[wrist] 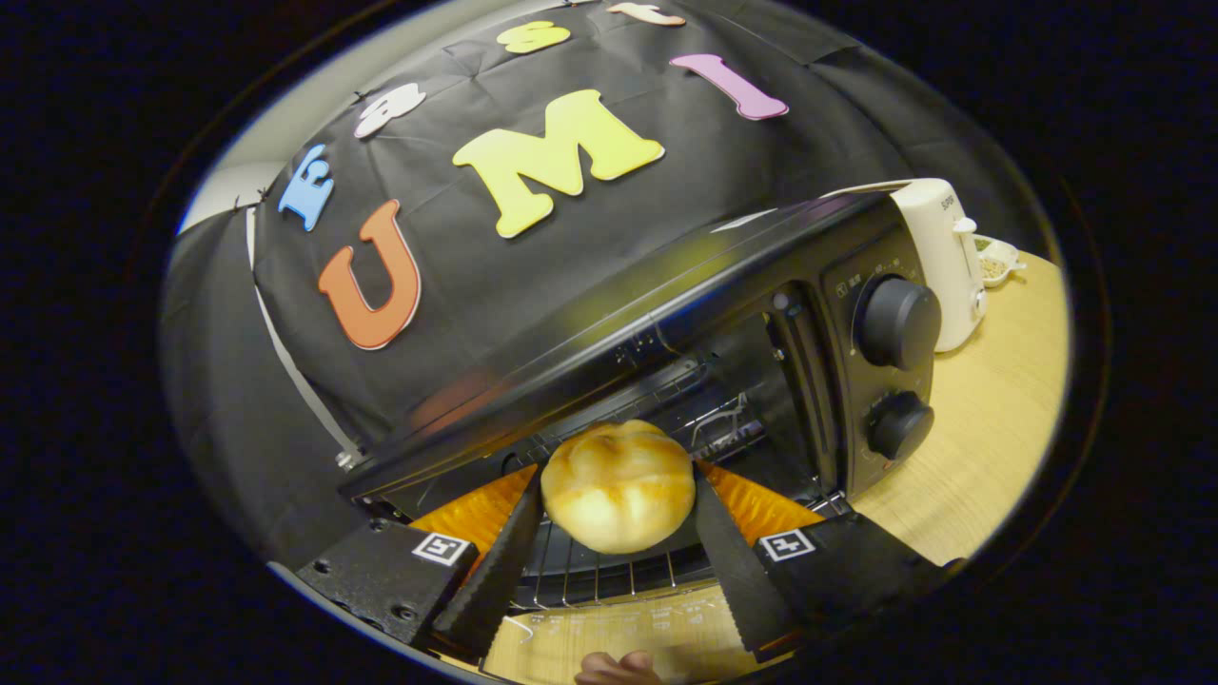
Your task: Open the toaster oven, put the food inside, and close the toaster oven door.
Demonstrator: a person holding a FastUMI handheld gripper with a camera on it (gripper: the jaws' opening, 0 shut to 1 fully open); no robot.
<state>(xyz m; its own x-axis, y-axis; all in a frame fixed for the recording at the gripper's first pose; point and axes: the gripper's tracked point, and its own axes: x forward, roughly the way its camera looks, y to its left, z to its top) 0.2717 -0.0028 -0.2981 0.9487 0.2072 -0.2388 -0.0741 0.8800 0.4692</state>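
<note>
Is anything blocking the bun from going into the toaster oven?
Nothing visible. The gripper holds the bun between both fingers at the toaster oven mouth; the door is down and the wire rack lies bare ahead.

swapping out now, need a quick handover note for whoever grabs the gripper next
Gripper: shut on the bread roll, both fingers pressing its sides.
Toaster oven: door already open, wire rack in view below the roll. The roll sits at the oven mouth, above the rack.
Done: door opened, roll picked up and brought to the oven.
Left: set the roll on the rack, let go, back out, close the door.
Beyond the oven on the table: a white appliance.
</note>
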